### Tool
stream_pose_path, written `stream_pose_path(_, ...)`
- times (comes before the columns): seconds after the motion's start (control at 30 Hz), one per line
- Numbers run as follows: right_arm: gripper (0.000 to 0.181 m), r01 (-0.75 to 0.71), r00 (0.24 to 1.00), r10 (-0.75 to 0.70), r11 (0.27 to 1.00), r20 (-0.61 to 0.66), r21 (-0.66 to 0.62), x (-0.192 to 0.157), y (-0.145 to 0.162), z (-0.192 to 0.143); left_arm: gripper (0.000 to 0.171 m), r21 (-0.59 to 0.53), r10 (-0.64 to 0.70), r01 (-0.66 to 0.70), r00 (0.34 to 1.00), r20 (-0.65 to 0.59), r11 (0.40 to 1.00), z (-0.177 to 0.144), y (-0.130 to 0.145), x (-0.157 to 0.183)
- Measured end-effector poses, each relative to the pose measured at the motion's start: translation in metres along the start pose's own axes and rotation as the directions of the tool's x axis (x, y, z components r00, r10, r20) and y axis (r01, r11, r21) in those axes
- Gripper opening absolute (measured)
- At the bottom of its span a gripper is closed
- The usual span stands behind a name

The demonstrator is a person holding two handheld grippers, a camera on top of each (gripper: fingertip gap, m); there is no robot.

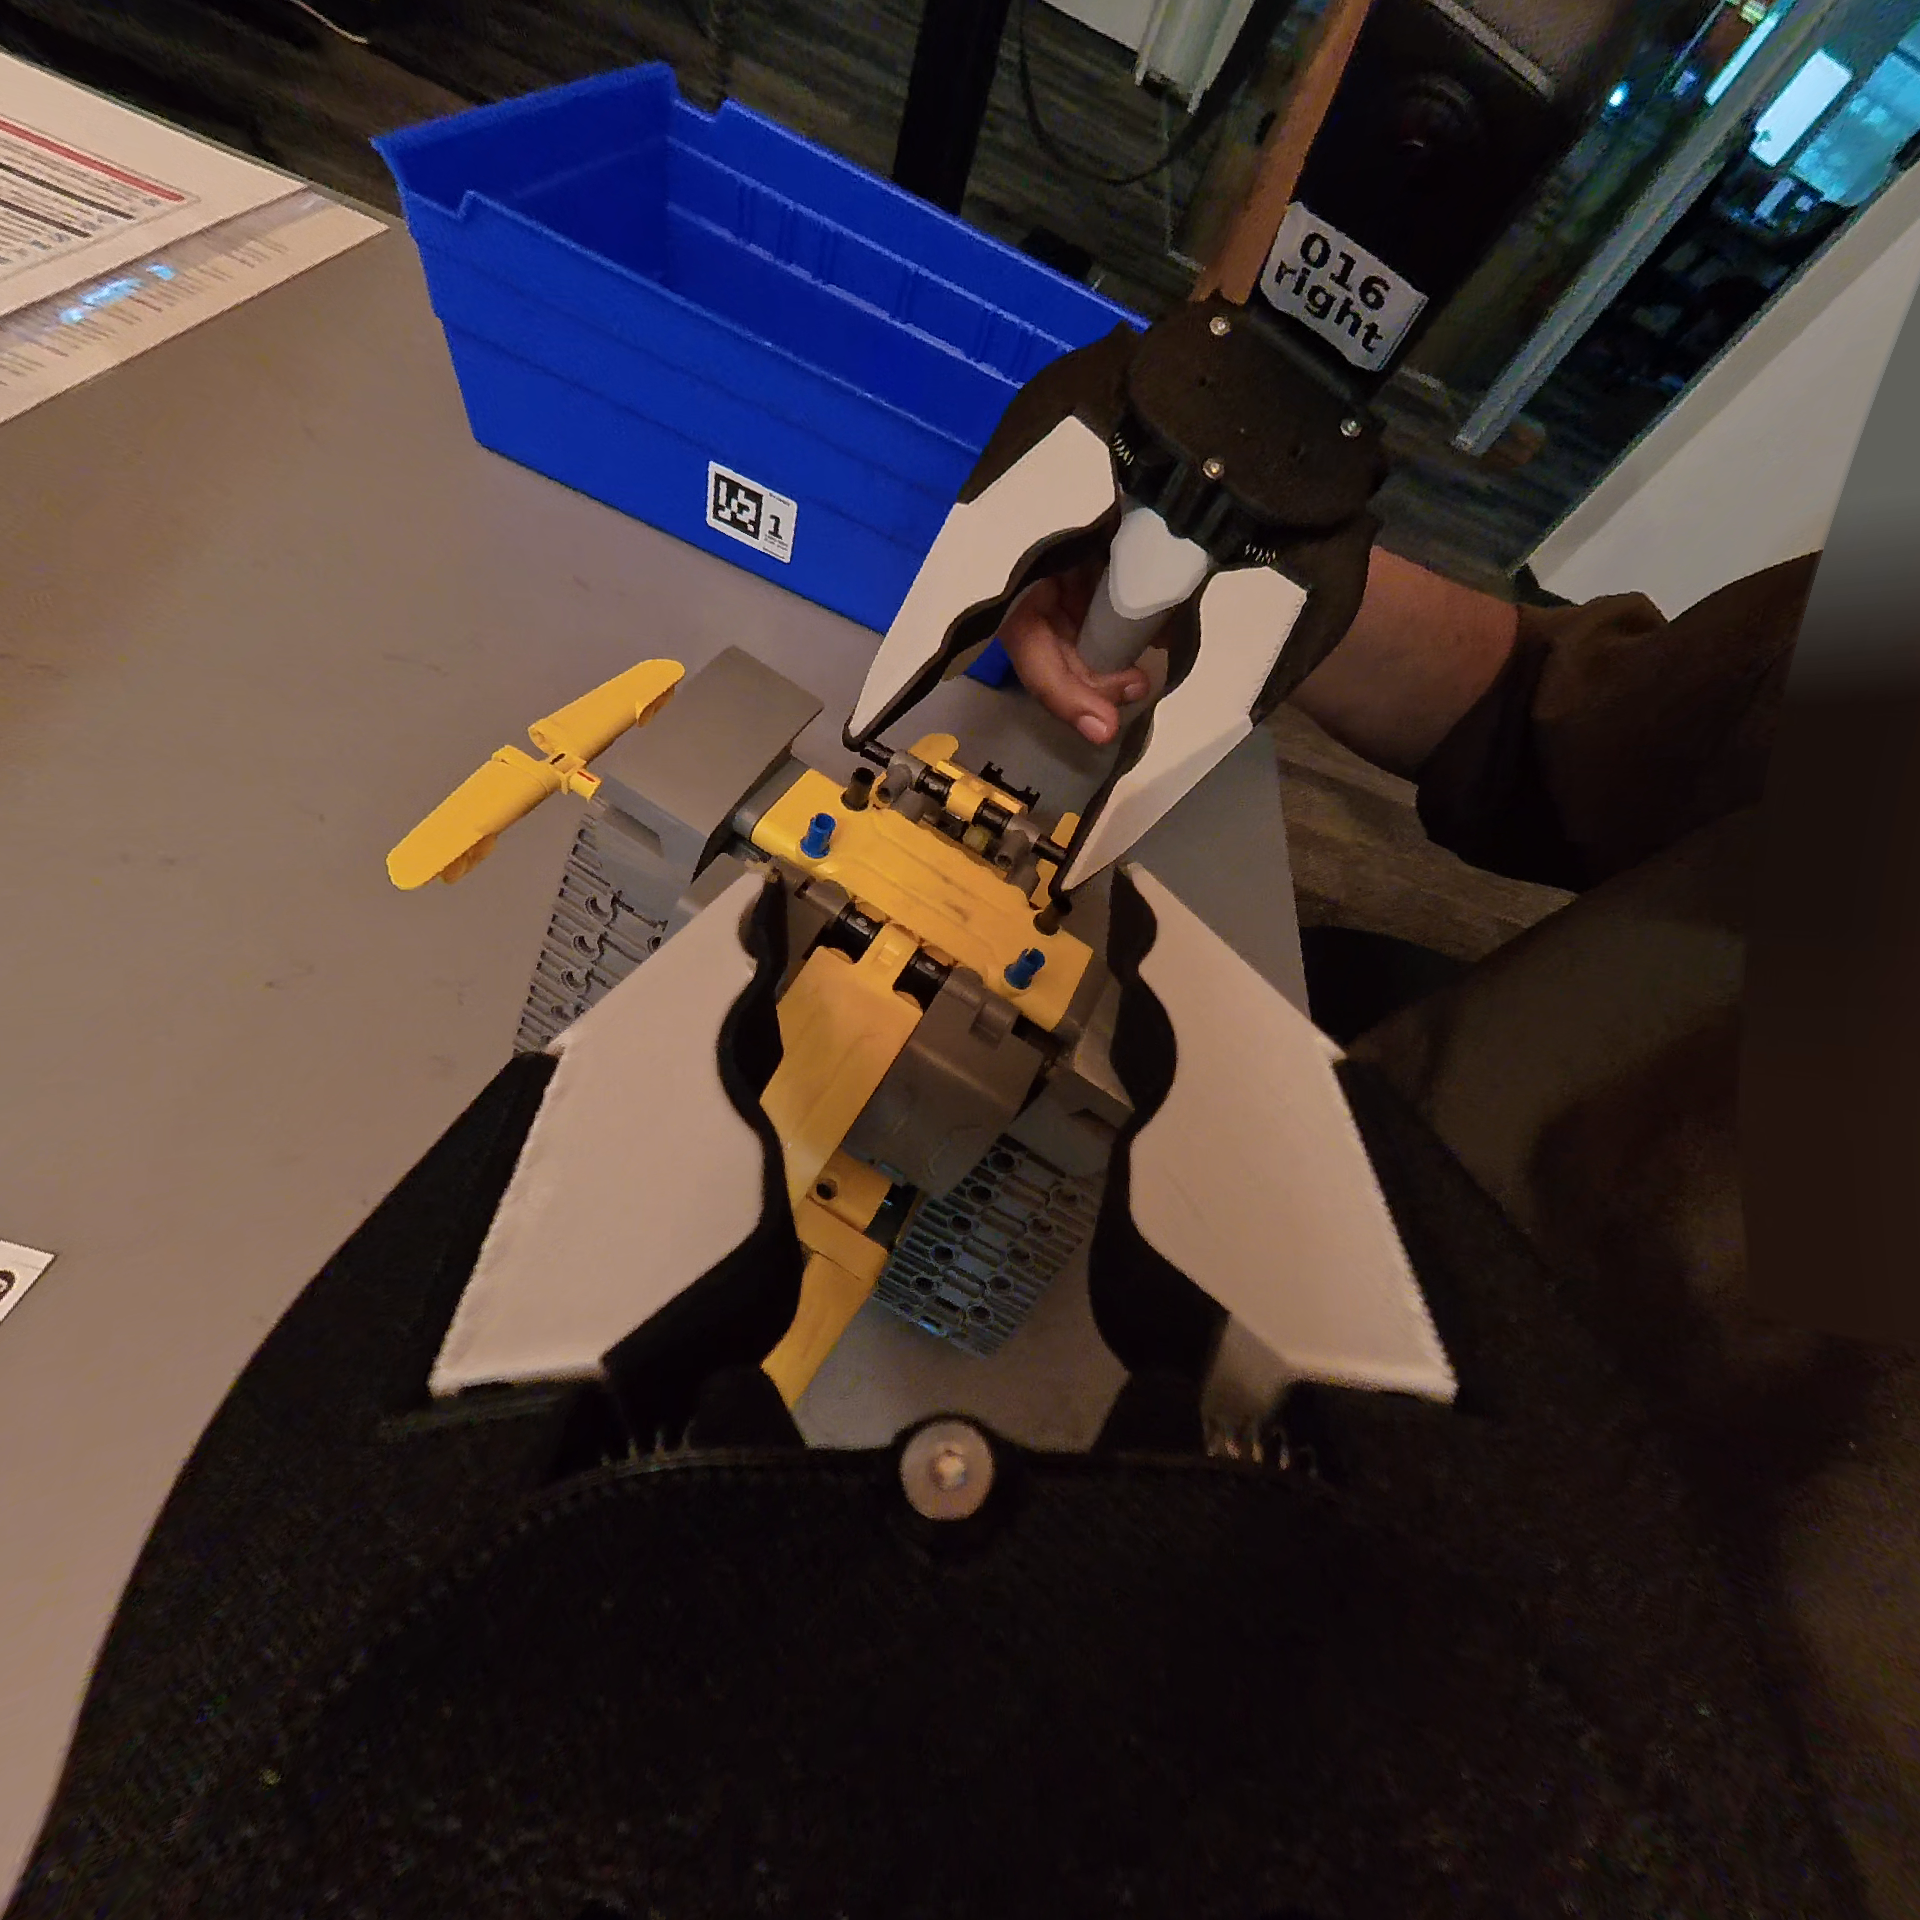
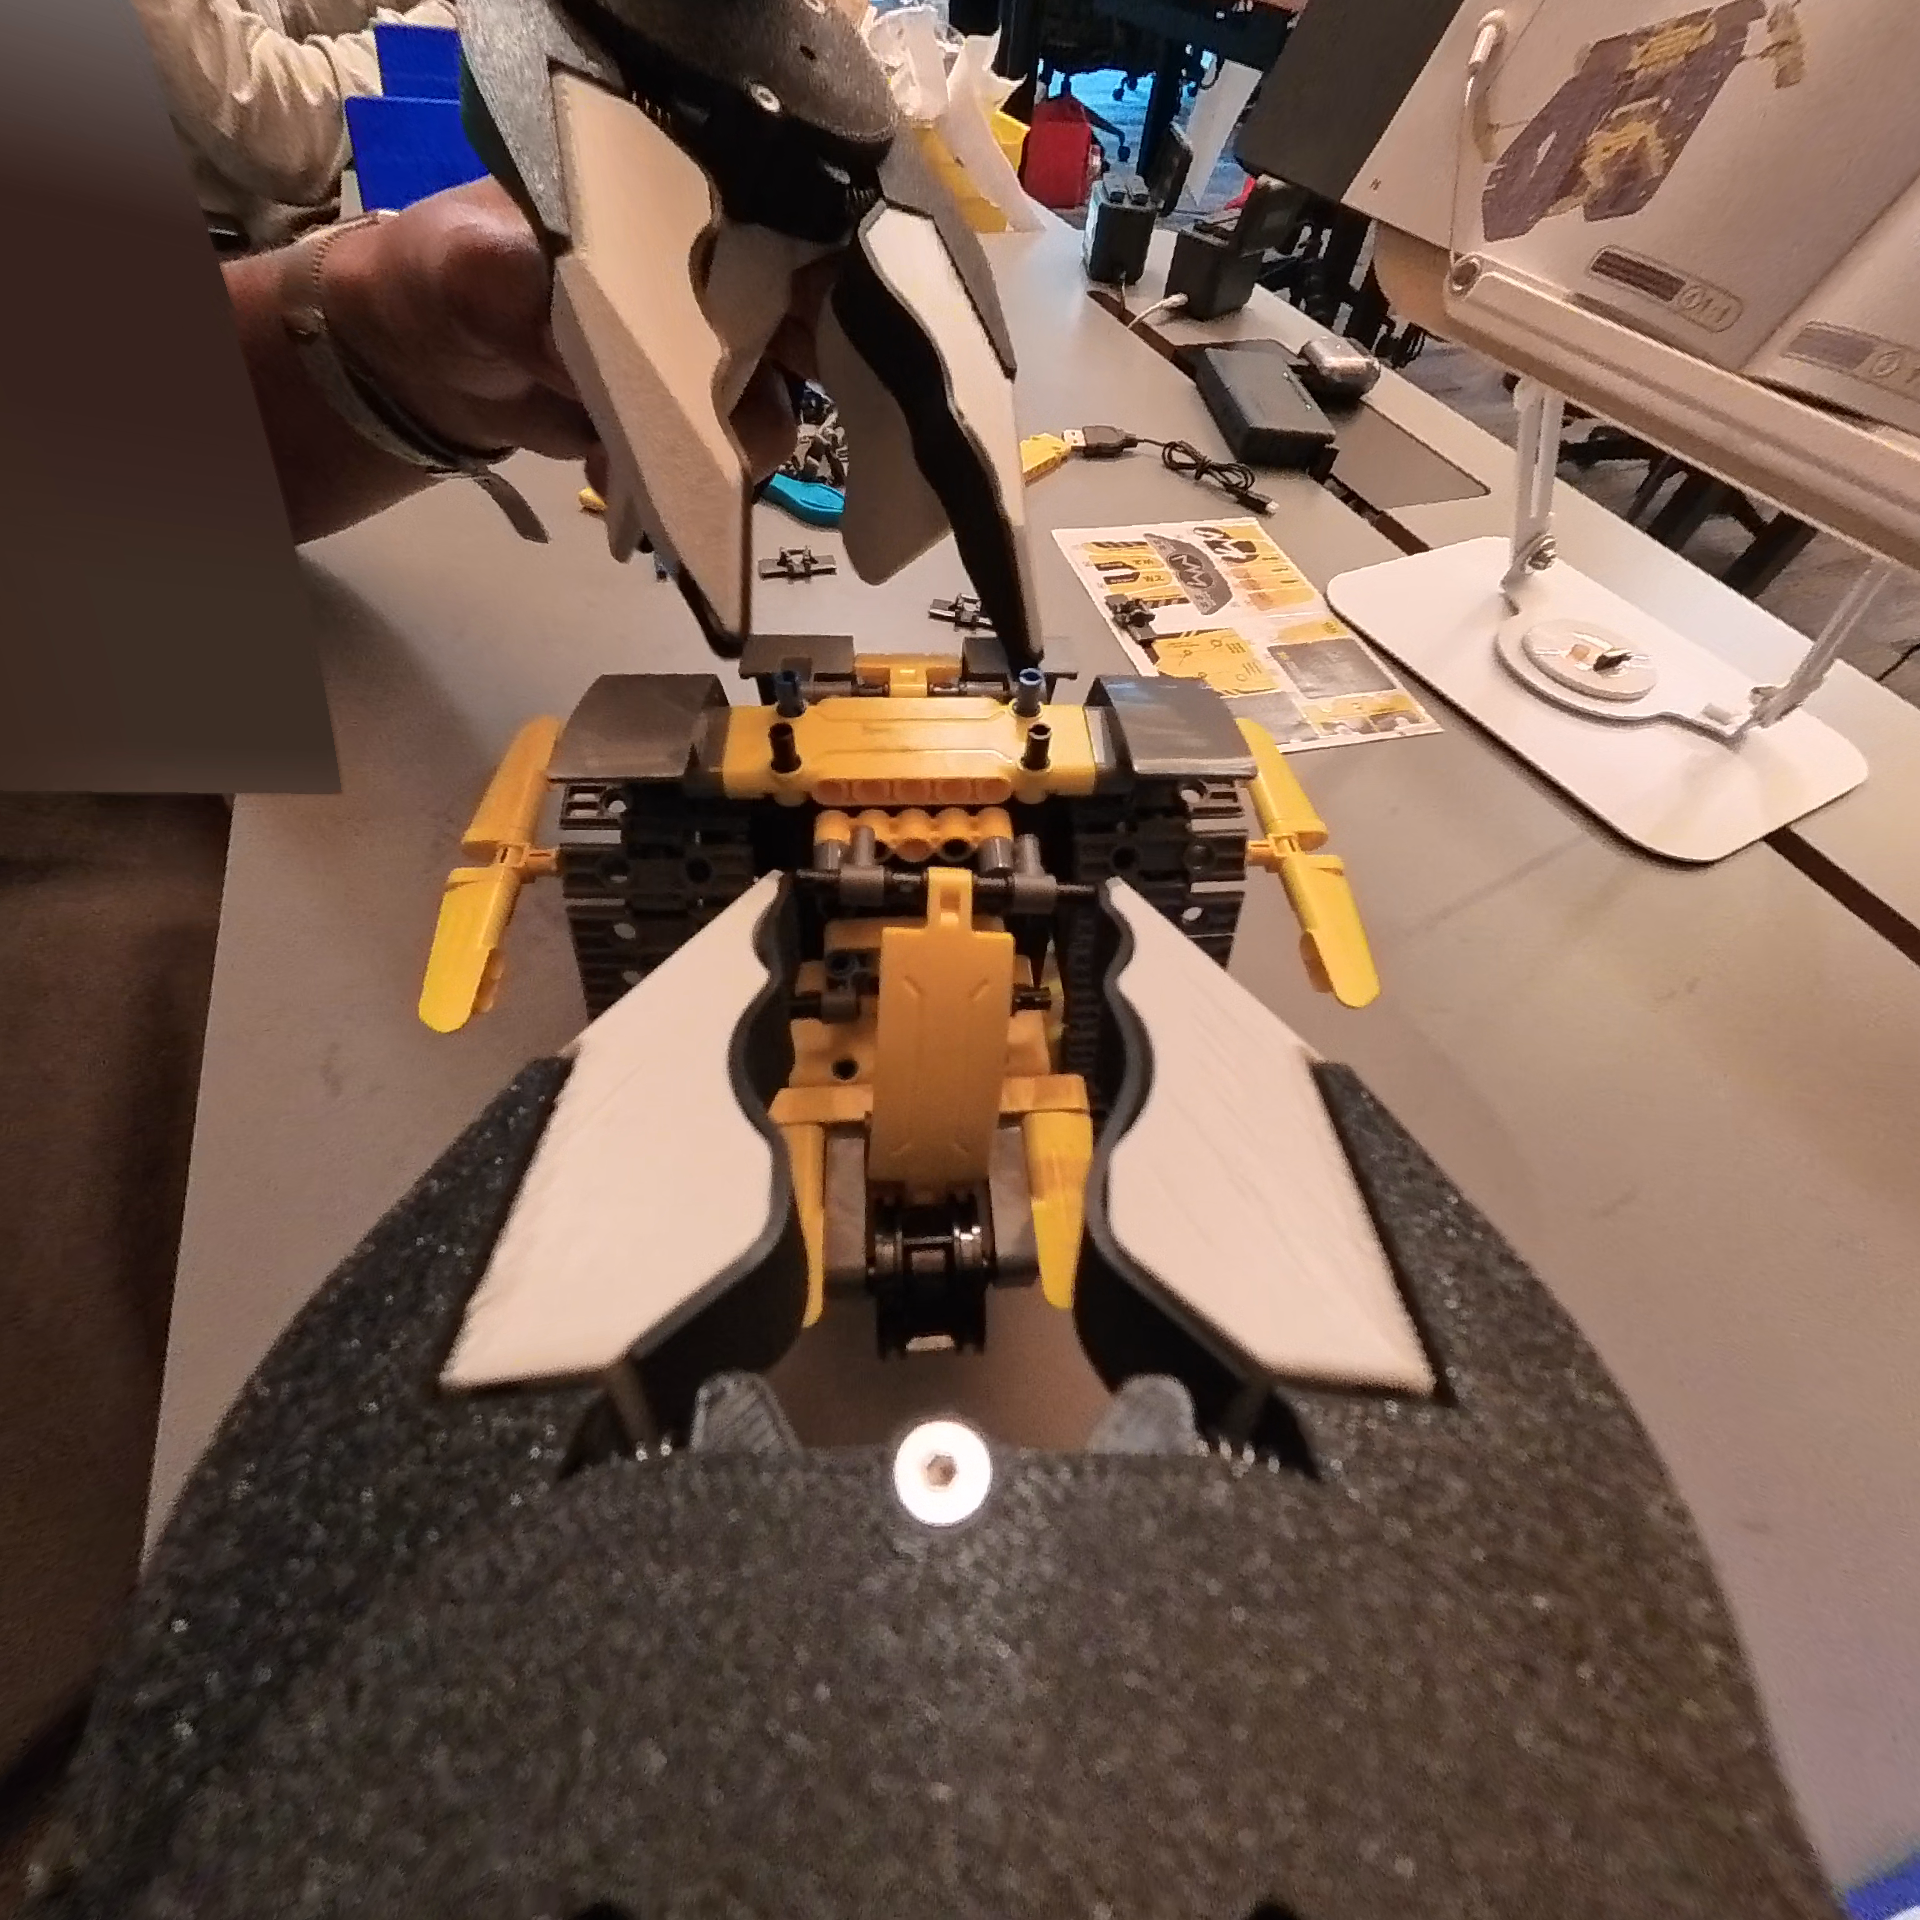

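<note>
A yellow and grey brick-built tracked vehicle (image 1: 914, 997) stands on a grey tabletop (image 1: 229, 831), flanked from opposite ends by two hand-held claws. The left claw (image 1: 940, 883) is spread wide, its white fingers (image 1: 644, 1143) to either side of the model's near end, with the yellow body lying in the gap between them; contact cannot be told. The right claw (image 1: 956, 821), gripped by a hand (image 1: 1070, 665), comes down from beyond the model, its fingers parted and their tips at the black pins on the model's far end. In the right wrist view, that right claw (image 2: 940, 883) brackets the model's yellow centre panel (image 2: 940, 1039), jaws apart, while the left claw (image 2: 873, 649) descends ahead, one tip at a blue pin (image 2: 1029, 686). Beyond the left claw sits a blue bin (image 1: 727, 312) bearing a square marker sticker. To the right claw's right lie a printed sheet (image 2: 1247, 634) and a white stand (image 2: 1621, 707).
</note>
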State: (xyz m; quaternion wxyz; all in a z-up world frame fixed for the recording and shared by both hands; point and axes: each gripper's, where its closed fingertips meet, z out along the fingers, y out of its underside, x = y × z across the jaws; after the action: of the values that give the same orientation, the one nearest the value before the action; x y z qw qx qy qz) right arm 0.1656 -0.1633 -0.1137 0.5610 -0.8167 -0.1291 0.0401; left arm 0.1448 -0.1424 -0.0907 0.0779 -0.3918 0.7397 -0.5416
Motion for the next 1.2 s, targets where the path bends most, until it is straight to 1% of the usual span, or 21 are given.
stream_pose_path(0.17,0.055,0.018,1.0,-0.018,1.0,-0.012,0.009,0.001,-0.008,-0.004,0.06,-0.009,0.014,-0.014,1.0,0.01,1.0,-0.002,0.0,-0.002)
stream_pose_path(0.27,0.055,0.056,0.998,-0.056,0.998,-0.009,-0.024,-0.001,-0.011,-0.003,0.055,-0.026,0.026,-0.026,1.0,0.012,0.999,-0.003,0.001,-0.003)
stream_pose_path(0.37,0.055,0.091,0.996,-0.091,0.993,0.002,-0.07,-0.003,-0.009,0.001,0.055,-0.05,0.071,-0.07,0.997,0.019,0.996,-0.006,0.002,-0.004)
stream_pose_path(0.43,0.055,0.104,0.995,-0.104,0.991,0.012,-0.089,-0.005,-0.008,0.003,0.062,-0.075,0.133,-0.132,0.991,0.013,0.988,-0.008,0.003,-0.004)
stream_pose_path(0.5,0.055,0.114,0.993,-0.114,0.988,0.011,-0.102,-0.006,-0.008,0.005,0.076,-0.112,0.198,-0.197,0.98,-0.006,0.974,-0.011,0.006,-0.005)
stream_pose_path(0.6,0.055,0.126,0.992,-0.125,0.985,0.019,-0.12,-0.006,-0.007,0.006,0.091,-0.192,0.293,-0.291,0.956,-0.018,0.937,-0.012,0.014,-0.015)
stream_pose_path(0.67,0.055,0.131,0.991,-0.128,0.981,0.027,-0.142,-0.006,-0.006,0.006,0.1,-0.219,0.323,-0.324,0.945,-0.042,0.92,-0.01,0.017,-0.02)
stream_pose_path(0.77,0.055,0.139,0.99,-0.136,0.977,0.028,-0.16,-0.006,-0.006,0.007,0.1,-0.202,0.298,-0.324,0.943,-0.15,0.924,-0.007,0.017,-0.013)
stream_pose_path(0.83,0.055,0.141,0.99,-0.138,0.975,0.029,-0.169,-0.006,-0.006,0.007,0.1,-0.22,0.284,-0.325,0.938,-0.198,0.92,-0.003,0.021,-0.013)
stream_pose_path(0.9,0.055,0.143,0.99,-0.14,0.974,0.031,-0.177,-0.005,-0.006,0.007,0.095,-0.209,0.26,-0.312,0.935,-0.241,0.927,-0.001,0.02,-0.012)
stream_pose_path(0.97,0.055,0.134,0.991,-0.129,0.975,0.036,-0.18,-0.005,-0.005,0.006,0.087,-0.196,0.264,-0.314,0.934,-0.24,0.929,0.0,0.018,-0.015)
stream_pose_path(1.0,0.055,0.131,0.991,-0.126,0.976,0.037,-0.177,-0.005,-0.006,0.007,0.078,-0.193,0.263,-0.308,0.938,-0.226,0.932,0.0,0.016,-0.018)
stream_pose_path(1.03,0.055,0.128,0.992,-0.124,0.976,0.036,-0.175,-0.005,-0.006,0.007,0.074,-0.192,0.272,-0.315,0.937,-0.22,0.929,0.0,0.016,-0.021)
stream_pose_path(1.2,0.054,0.13,0.991,-0.129,0.975,0.017,-0.177,-0.005,-0.006,0.007,0.075,-0.198,0.285,-0.321,0.939,-0.192,0.926,0.002,0.017,-0.02)
